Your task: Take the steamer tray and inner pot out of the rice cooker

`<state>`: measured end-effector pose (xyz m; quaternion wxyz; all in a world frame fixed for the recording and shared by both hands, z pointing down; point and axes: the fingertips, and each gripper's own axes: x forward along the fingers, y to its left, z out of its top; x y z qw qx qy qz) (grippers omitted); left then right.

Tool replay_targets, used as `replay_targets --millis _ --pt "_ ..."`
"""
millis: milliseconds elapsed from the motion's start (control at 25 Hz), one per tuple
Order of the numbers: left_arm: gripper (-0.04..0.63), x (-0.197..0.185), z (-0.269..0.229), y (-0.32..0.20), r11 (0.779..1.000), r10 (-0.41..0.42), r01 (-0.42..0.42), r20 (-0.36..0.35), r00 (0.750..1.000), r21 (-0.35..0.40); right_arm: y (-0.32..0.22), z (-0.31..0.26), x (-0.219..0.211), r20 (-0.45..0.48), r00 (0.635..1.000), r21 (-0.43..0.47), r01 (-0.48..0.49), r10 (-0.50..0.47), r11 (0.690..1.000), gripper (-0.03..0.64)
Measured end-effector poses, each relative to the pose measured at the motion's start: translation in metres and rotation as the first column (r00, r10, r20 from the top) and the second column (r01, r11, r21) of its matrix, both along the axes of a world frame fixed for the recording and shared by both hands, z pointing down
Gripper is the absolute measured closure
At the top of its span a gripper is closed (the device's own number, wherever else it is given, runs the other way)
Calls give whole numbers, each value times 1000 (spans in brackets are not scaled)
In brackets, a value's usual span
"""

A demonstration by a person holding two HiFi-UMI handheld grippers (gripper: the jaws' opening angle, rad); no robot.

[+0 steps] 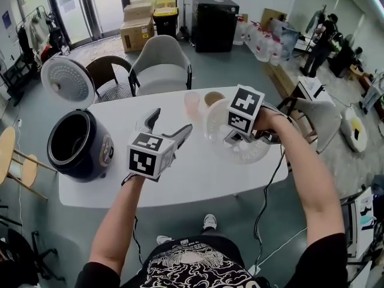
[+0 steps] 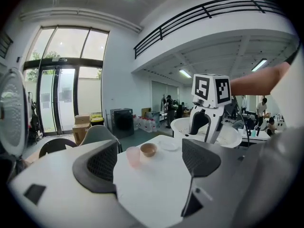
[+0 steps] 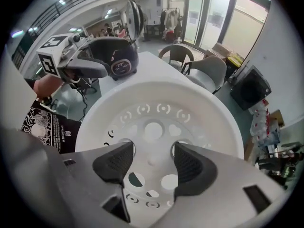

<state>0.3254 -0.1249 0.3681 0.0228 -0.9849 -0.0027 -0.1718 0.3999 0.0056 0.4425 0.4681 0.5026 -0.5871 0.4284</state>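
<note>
My right gripper (image 1: 235, 139) points steeply down, shut on the white perforated steamer tray (image 1: 252, 152), which it holds over the right part of the white table (image 1: 198, 179). In the right gripper view its two fingers (image 3: 114, 163) sit in holes of the tray (image 3: 156, 103) and clamp the middle strip. My left gripper (image 1: 173, 122) hovers open over the table's middle with nothing between its jaws (image 2: 148, 163). The dark rice cooker (image 1: 78, 146) stands at the table's left end with its lid (image 1: 67, 80) raised. Its dark inner pot (image 1: 69, 138) sits inside.
A pink cup (image 1: 192, 104) and a brown bowl (image 1: 213, 98) stand at the table's far edge, with a small plate (image 2: 168, 145) beside them. Grey chairs (image 1: 159, 65) stand behind the table. A wooden stool (image 1: 15, 161) is at the left.
</note>
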Motion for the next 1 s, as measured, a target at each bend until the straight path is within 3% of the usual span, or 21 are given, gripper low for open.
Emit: replay_targets --millis 320,440,680,1000 --pt "179 108 43 87 998 55 -56 46 997 17 89 70 98 34 999 -22 -42 43 999 330" --pt "179 150 63 114 999 46 -47 55 997 15 117 102 140 37 999 -36 -31 33 999 330" --pt "179 227 115 160 1000 7 -8 137 990 6 156 162 226 62 997 -20 -35 36 999 330" --pt "179 262 146 159 997 -68 71 174 982 -13 152 229 264 68 997 -35 42 -39 999 328"
